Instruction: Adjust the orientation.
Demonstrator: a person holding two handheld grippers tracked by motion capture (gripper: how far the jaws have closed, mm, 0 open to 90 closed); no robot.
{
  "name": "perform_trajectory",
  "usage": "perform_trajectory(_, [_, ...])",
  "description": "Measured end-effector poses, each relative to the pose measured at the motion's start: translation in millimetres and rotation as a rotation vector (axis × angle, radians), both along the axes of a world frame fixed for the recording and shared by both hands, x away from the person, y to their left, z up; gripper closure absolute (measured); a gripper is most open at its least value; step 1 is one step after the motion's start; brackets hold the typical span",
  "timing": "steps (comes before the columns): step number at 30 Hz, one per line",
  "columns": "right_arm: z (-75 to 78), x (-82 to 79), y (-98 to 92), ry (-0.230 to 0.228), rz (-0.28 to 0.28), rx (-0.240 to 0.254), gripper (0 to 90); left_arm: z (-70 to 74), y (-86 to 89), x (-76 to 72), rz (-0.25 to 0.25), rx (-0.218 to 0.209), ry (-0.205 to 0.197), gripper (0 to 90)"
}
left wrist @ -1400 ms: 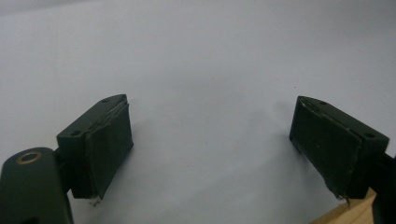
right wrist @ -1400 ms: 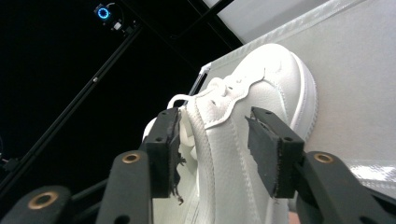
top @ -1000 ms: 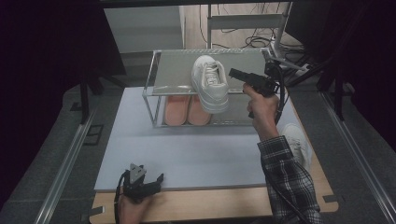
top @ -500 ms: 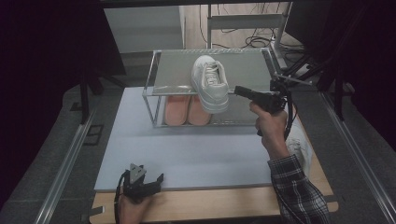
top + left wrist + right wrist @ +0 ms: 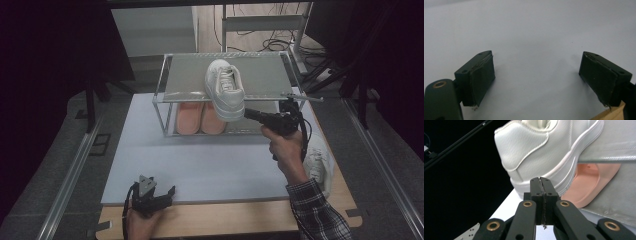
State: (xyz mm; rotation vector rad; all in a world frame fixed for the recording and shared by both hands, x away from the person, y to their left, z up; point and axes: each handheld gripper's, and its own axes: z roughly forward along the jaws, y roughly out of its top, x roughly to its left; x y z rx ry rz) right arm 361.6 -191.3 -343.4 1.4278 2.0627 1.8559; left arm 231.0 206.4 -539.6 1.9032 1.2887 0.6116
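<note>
Field notes, shoe rack. White sneaker (image 5: 226, 95) sat on the top shelf of the rack (image 5: 172, 94), its heel hanging out past the front edge toward the person. Pink slippers (image 5: 201, 118) lay on the lower shelf beneath it. A second white shoe (image 5: 318, 162) rested on the counter (image 5: 200, 165) at the right, beside the person's forearm.

Right gripper (image 5: 248, 114) was held level, its tip just at the sneaker's heel. In the right gripper view its jaws had just been closing and stood pressed together with nothing between them, the tip close under the heel's sole; whether it touched the rubber, I could not tell.

Left gripper (image 5: 167, 192) rested at the near edge of the counter, jaws wide apart over bare white surface, holding nothing.

Judgement: the step looked like nudging the overhanging sneaker back onto the shelf. To do it well, push with the closed tip low on the heel, square to the shoe's length, slowly, so it slides straight and does not pivot or tip off the edge.
</note>
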Motion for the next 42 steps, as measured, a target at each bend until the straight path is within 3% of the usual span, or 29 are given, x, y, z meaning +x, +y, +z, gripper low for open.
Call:
perform_trajectory(8, [-9.7, -7.3, 9.9, 0.014, 0.028, -0.027, 89.2, 0.0, -0.1, 0.0, 0.0, 0.0, 0.0, 12.9])
perform_trajectory(21, [-12.0, -2.6, 21.4, 0.015, 0.029, -0.046, 89.4, 0.0, -0.1, 0.0, 0.001, 0.0, -0.001, 12.9])
perform_trajectory(31, [-15.9, 13.9, 34.1, 0.03, 0.005, -0.03, 89.4, 0.0, -0.2, 0.0, 0.001, -0.001, -0.001, 12.9])
perform_trajectory(42, [-15.5, 38.4, 53.3, 0.044, -0.033, -0.061, 89.4, -0.1, -0.2, 0.0, 0.001, -0.002, -0.001, 12.9])
